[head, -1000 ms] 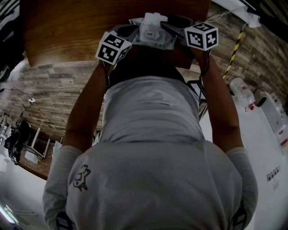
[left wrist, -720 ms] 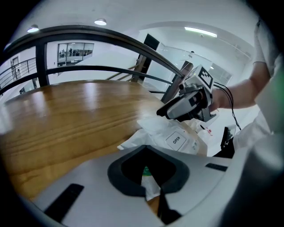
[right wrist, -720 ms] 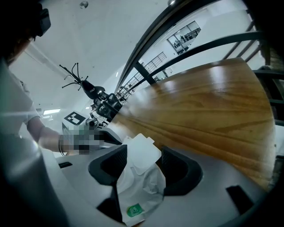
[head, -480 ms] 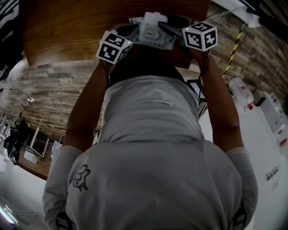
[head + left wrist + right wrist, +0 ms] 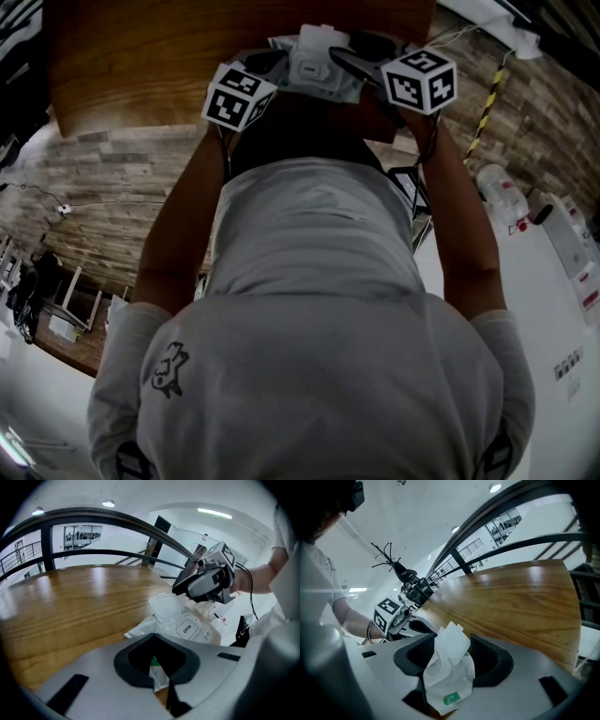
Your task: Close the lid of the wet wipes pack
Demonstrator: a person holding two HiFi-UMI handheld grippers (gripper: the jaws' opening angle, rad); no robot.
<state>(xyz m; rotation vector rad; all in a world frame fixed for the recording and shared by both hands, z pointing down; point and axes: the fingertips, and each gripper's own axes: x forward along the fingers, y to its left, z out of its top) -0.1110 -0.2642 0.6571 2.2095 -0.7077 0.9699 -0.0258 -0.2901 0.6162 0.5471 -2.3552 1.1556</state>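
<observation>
The left gripper (image 5: 161, 672) is pinched almost shut on one end of the wet wipes pack (image 5: 192, 630). The pack lies near the edge of the wooden bench (image 5: 70, 606). The right gripper (image 5: 452, 663) is at the pack's other end, jaws apart with the pack between them. The pack's lid (image 5: 451, 641) stands open and upright. A dark railing (image 5: 117, 517) curves beyond the bench.

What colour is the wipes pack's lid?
The lid is white; left gripper view shows it best.
</observation>
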